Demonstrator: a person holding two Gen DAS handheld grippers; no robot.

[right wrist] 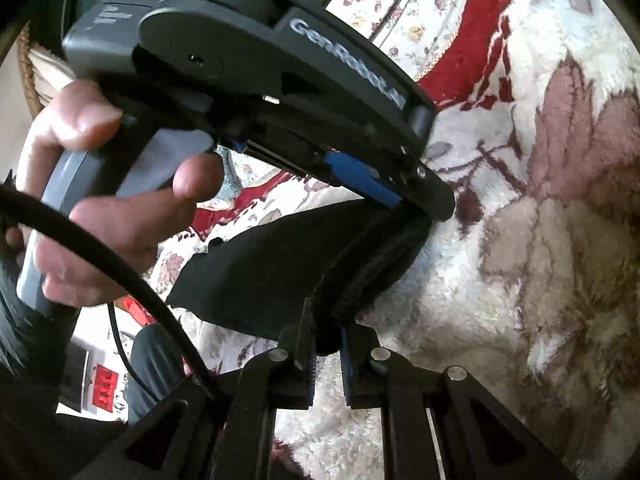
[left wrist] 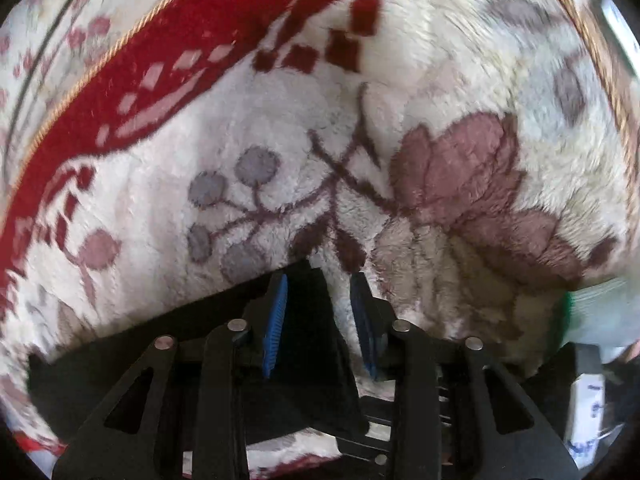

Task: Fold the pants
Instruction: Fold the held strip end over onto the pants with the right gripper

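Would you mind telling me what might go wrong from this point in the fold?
1. The left gripper and right gripper appear to pinch the black pants only near their fingertips, so the cloth may slip out.
2. The black cable runs close beside the right gripper and might snag.
3. The pants hang close over the plush blanket, which could drag on them and spoil the fold.

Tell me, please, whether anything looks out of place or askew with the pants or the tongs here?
Nothing looks damaged or spilled. The black pants hang bunched between the two tongs rather than lying flat on the floral blanket: the right tongs grip one edge, and the left tongs appear to pinch another. That fits mid-fold handling.
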